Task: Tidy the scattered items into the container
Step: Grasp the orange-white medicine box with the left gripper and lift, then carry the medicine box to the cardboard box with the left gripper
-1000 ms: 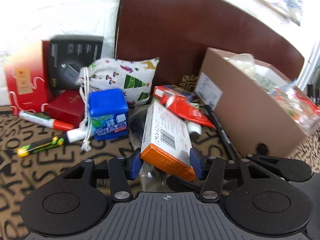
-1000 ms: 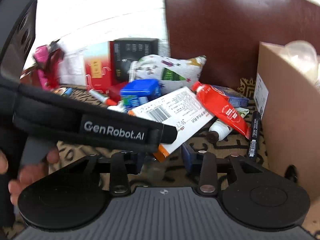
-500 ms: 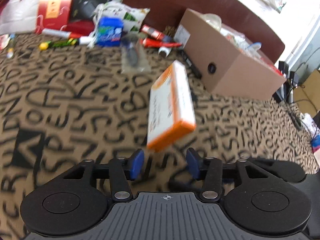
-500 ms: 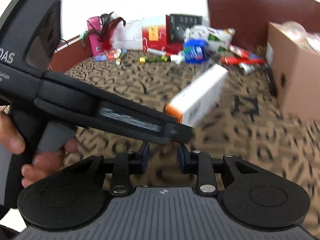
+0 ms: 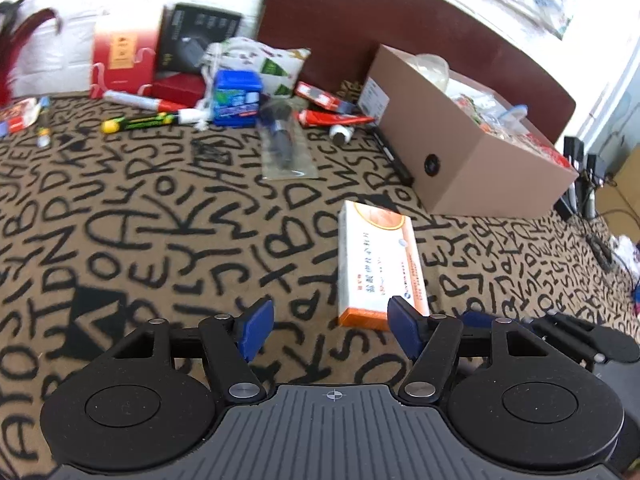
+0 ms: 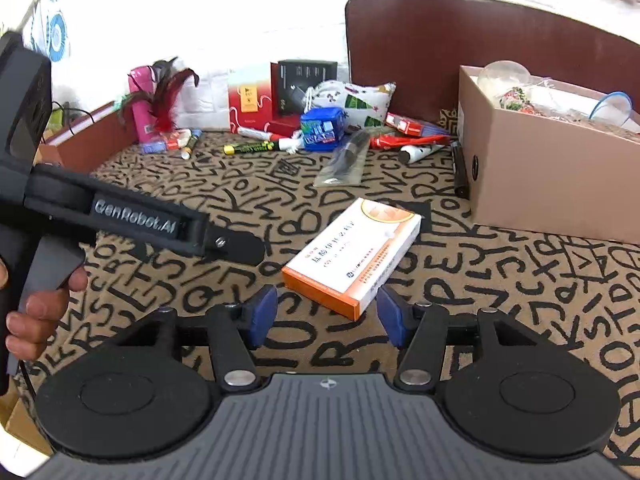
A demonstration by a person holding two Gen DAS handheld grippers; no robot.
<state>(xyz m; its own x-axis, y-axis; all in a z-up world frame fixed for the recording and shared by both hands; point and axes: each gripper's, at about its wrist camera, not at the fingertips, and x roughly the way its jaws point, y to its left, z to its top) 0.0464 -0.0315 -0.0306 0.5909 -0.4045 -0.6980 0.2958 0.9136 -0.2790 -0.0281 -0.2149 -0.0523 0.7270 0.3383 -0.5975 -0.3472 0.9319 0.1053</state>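
Observation:
An orange-and-white carton (image 5: 378,268) (image 6: 352,252) lies flat on the letter-patterned cloth, loose, just ahead of both grippers. My left gripper (image 5: 330,326) has its jaws opening; the carton's near end sits by the right pad, and neither pad presses on it. My right gripper (image 6: 326,316) is also opening, with the carton's near corner just beyond its pads and untouched. The cardboard box (image 5: 480,168) (image 6: 540,184) stands at the right, filled with several items.
Scattered items lie at the back: a blue cube box (image 5: 236,98), a red tube (image 5: 336,118), markers (image 5: 136,124), a clear packet with a brush (image 5: 282,144), a printed pouch (image 6: 352,98) and red and black boxes. A hand (image 6: 36,312) holds the left gripper's body (image 6: 120,216).
The carton left the left gripper's jaws, dropped and now lies flat on the cloth. Both grippers pulled back from the pile, and both sets of jaws stand wider.

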